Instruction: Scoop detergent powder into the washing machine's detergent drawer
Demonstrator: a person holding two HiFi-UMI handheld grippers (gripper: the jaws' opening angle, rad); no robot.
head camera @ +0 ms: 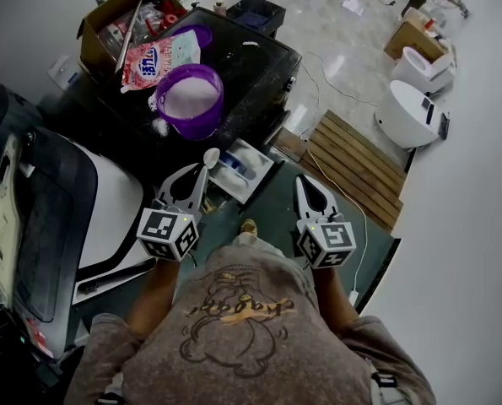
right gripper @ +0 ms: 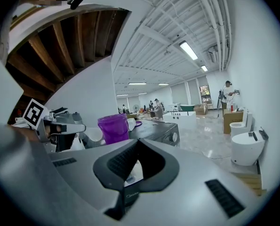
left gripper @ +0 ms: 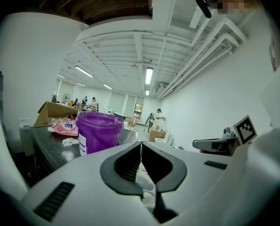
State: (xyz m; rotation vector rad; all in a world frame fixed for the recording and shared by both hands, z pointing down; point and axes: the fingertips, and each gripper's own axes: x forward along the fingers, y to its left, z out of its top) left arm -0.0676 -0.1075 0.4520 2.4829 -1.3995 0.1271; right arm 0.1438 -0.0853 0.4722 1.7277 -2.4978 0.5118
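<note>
A purple bucket (head camera: 190, 99) of white detergent powder stands on the dark washing machine top (head camera: 255, 66); it also shows in the left gripper view (left gripper: 98, 132) and the right gripper view (right gripper: 114, 128). The white detergent drawer (head camera: 242, 169) is pulled out below the machine's front edge. My left gripper (head camera: 202, 174) is shut on a white scoop (head camera: 210, 156), whose bowl hangs just left of the drawer. The scoop's bowl (right gripper: 93, 134) shows whitish. My right gripper (head camera: 306, 180) is shut with nothing in it, right of the drawer over the green floor.
A pink detergent bag (head camera: 153, 60) and a cardboard box (head camera: 120, 15) lie behind the bucket, with spilled powder (head camera: 160, 126) beside it. A white appliance (head camera: 107, 213) stands at my left. A wooden pallet (head camera: 356, 167) and white toilets (head camera: 412, 112) are at the right.
</note>
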